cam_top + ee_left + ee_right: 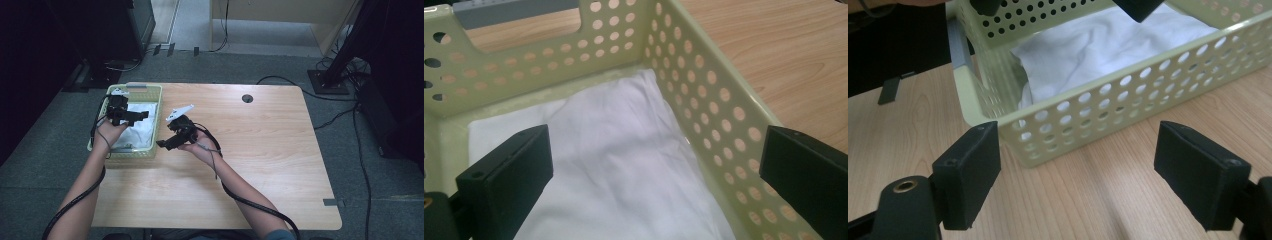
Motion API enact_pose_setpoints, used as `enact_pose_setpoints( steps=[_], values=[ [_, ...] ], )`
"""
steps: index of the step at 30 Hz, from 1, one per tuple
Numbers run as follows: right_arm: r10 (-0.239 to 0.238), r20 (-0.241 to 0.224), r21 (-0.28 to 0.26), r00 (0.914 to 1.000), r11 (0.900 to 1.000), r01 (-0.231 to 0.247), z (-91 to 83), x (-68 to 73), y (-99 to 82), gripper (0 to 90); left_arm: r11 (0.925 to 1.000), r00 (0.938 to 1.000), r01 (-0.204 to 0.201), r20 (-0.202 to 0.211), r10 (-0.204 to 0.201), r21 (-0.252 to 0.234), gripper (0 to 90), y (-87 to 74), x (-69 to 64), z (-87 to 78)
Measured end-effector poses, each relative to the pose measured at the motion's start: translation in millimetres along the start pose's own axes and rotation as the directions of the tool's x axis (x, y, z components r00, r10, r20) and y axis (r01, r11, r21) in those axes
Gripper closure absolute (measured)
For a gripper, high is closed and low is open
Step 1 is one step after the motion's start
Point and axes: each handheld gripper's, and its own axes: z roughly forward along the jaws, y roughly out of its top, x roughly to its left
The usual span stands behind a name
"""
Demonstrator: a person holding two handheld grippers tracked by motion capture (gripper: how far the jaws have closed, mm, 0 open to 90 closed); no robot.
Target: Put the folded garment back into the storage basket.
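White cloth point(624, 165) in basket point(159, 107), desk's point(260, 165) far-left corner; left gripper point(649, 165) spread above it, right gripper point(1075, 175) spread beside basket.

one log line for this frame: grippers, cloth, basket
left gripper: open, over basket, holds nothing | right gripper: open, beside basket above table, holds nothing | white cloth: lying in basket

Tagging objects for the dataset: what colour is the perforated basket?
Pale yellow-green basket, with round holes; clearest in the right gripper view.
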Motion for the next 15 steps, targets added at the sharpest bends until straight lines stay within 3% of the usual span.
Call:
enact_pose_setpoints(
  steps=[9, 15],
  values=[
    [0.021, 0.023, 0.004, 0.9995, 0.9998, -0.021, -5.4, -8.6, -8.0, 19.2, 0.9996, 0.9997, 0.022, -0.004, -0.022, -0.018, 0.7, -1.2, -7.7, -6.2],
    [0.013, 0.018, -0.005, 0.9998, 0.9999, -0.012, -10.2, -7.6, -11.9, 19.2, 0.9997, 0.9997, -0.011, -0.020, 0.011, -0.020, 0.7, -0.7, -18.1, -11.9]
  ],
)
